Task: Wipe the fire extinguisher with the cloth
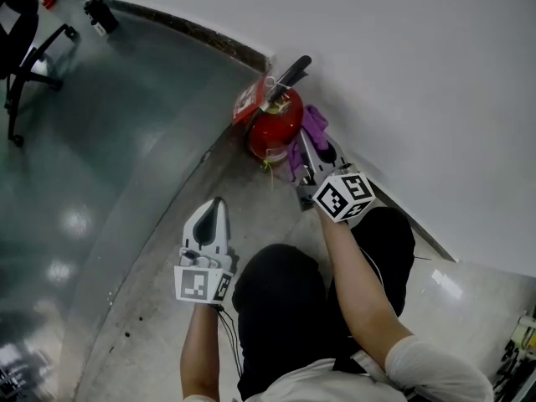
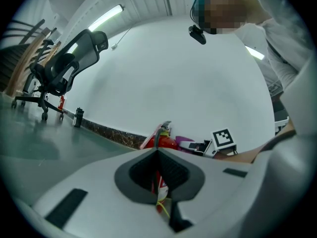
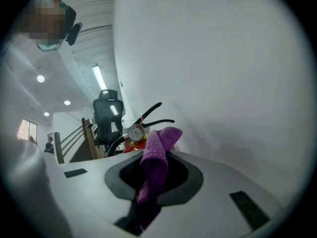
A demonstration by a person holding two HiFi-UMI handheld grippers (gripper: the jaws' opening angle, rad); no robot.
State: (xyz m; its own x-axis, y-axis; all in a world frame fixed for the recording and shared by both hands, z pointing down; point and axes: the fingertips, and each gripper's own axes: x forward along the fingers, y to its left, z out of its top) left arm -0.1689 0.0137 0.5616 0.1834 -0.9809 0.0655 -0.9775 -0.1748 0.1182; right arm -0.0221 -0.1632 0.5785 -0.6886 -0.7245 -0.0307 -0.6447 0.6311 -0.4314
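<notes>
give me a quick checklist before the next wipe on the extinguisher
1. Cloth gripped by right gripper: ok, jaws shut on it.
2. Cloth touching extinguisher: cannot tell; it sits right beside the body.
3. Extinguisher upright by the wall: ok.
4. Left gripper out of the way: ok, shut, empty, apart from the extinguisher.
5. Hanging tag clear of cloth: ok, on the opposite side.

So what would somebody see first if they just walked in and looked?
The bright red fire extinguisher jumps out first, standing on the floor against the white wall. Right beside it is the purple cloth, pinched by the right gripper. The left gripper hangs further back over the floor, shut on nothing.
</notes>
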